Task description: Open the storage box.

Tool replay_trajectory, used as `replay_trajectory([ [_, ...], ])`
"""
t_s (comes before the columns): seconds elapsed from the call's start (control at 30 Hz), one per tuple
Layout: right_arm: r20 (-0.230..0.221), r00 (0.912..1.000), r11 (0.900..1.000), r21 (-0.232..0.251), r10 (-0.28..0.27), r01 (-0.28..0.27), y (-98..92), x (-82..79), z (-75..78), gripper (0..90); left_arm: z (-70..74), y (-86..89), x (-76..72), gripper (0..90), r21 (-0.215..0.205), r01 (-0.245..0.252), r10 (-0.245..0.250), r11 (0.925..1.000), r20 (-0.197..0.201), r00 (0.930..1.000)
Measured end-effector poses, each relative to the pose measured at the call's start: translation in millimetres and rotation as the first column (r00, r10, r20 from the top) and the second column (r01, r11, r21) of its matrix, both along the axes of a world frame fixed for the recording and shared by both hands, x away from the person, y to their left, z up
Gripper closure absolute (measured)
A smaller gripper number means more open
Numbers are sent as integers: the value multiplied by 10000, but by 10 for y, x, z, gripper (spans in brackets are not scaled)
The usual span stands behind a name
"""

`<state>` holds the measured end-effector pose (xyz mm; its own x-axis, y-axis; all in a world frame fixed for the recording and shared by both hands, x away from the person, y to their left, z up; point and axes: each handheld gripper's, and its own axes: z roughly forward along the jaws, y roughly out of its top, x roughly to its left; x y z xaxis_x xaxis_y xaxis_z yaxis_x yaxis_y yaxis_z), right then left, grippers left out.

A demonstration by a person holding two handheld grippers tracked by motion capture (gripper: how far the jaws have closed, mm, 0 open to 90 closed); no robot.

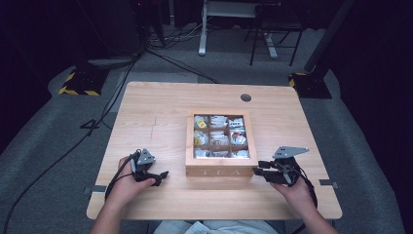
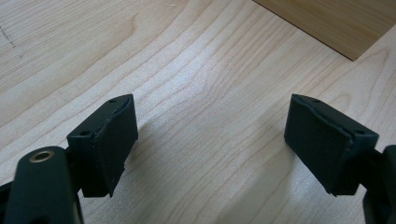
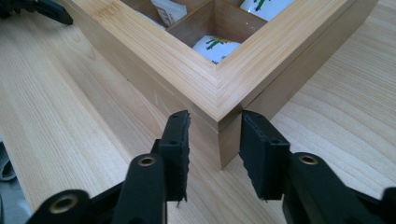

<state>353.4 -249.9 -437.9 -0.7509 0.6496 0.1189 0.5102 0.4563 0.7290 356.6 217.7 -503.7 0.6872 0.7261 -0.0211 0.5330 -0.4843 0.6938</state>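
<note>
The wooden tea box point(image 1: 220, 142) sits a little right of centre on the bench point(image 1: 146, 122), its windowed lid down flat, nine compartments of tea bags point(image 1: 218, 139) showing through the panes, and the letters TEA burnt into the front wall that faces the person. At its near right corner stands the right tool point(image 3: 215, 144): in the right gripper view its two black jaws are parted, one on each side of that corner at the seam where lid meets body, close to the wood, though I cannot tell whether either pad touches it. The left tool point(image 2: 210, 140) rests low over bare bench just off the box's near left corner, jaws wide apart with nothing between them; a slice of the box's side shows at the top of the left gripper view. My judgement is that the work in hand is opening the box, and that this is the approach to the lid, with no grip yet taken. The next move would call for the right tool to catch the lid's edge above the seam and lift, while the left tool comes in to steady the body so the whole box does not slide or tip.
</note>
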Motion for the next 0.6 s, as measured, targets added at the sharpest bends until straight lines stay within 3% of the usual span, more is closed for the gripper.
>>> replay_trajectory([
  [0.27, 222, 9998, 9990, -455, 24, -14, 8, -29, 19, 723, -2, 0, 1, 179, 3, 0, 0, 10000, 33, 10000],
  [0.53, 192, 9998, 9984, -567, 45, -34, -5, -42, 32, 795, 0, 1, 2, 179, 19, 12, -12, 10000, 14, 10000],
  [0.6, 192, 9998, 9986, -526, 76, -66, -18, -47, 45, 862, 1, 1, 1, 179, 19, 4, -4, 10000, 4, 10000],
])
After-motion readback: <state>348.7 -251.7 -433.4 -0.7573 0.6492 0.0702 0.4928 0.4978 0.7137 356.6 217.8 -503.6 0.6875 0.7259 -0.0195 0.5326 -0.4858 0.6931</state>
